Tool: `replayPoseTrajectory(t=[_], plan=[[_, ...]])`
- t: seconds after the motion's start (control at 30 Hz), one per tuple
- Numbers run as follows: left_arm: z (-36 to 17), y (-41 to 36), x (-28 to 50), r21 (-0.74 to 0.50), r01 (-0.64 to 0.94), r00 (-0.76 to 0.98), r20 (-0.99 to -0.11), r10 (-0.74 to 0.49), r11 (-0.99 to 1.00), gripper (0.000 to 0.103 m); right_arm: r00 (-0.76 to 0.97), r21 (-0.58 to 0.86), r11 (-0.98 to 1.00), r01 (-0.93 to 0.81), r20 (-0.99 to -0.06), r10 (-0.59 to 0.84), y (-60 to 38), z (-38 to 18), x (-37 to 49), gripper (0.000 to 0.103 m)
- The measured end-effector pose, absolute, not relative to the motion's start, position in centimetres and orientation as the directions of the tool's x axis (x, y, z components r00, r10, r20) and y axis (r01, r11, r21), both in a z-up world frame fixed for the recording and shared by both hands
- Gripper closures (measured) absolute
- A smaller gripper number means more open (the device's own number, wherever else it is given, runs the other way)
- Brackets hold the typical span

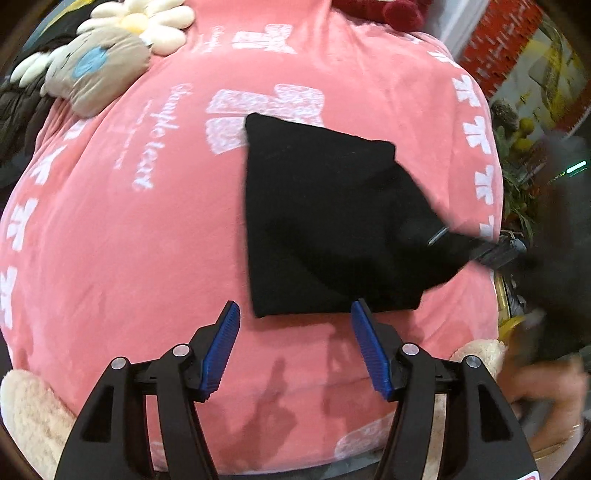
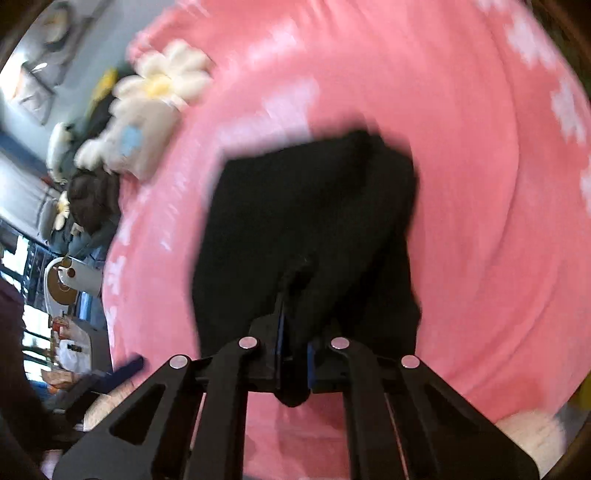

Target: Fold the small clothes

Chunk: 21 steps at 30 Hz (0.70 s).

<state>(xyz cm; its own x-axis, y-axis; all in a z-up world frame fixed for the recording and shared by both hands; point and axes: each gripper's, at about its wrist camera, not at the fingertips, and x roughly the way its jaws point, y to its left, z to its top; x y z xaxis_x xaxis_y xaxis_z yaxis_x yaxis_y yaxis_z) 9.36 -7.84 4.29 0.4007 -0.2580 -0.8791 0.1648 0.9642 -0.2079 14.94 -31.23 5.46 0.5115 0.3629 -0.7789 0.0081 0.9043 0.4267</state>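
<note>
A small black garment lies on a pink blanket, folded into a rough block with one corner drawn out to the right. My left gripper is open and empty, hovering just in front of the garment's near edge. My right gripper is shut on the black garment, pinching a corner of it and lifting it off the blanket; it also shows in the left wrist view at the garment's right corner. The right wrist view is blurred by motion.
A flower-shaped plush and a grey plush lie at the blanket's far left. A dark red item sits at the far edge. Cream fleece borders the near side. Plants stand beyond the right edge.
</note>
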Motion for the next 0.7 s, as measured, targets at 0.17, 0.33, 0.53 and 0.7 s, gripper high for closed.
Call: replayPoseTrajectory(t=[0.17,0.33,0.53,0.7], plan=[[3.6,-6.1,9.7,-0.212,0.130,0.402,-0.882,-0.247,0.968,0.041,0.313,0.289,0.951,0.113,-0.918,0.242,-33.6,-2.8,15.8,0.090],[2.8,-5.7,10.4,-0.234,0.121,0.372,-0.890,-0.262,0.965,0.038,0.415,0.357,0.912,0.199,-0.874,0.252,-36.0,-0.5,14.2,0.087],[1.5,-6.5,11.8,-0.237,0.122,0.341,-0.902,-0.265,0.964,0.038,0.475,0.356,0.934,0.033,-0.828,0.299,-32.4,3.4,20.2,0.088],[1.4,-7.2,12.3,-0.212,0.143,0.341,-0.906,-0.249,0.967,0.038,0.360,0.184,0.982,0.034,-0.919,0.159,-30.0,-1.6,27.2,0.092]])
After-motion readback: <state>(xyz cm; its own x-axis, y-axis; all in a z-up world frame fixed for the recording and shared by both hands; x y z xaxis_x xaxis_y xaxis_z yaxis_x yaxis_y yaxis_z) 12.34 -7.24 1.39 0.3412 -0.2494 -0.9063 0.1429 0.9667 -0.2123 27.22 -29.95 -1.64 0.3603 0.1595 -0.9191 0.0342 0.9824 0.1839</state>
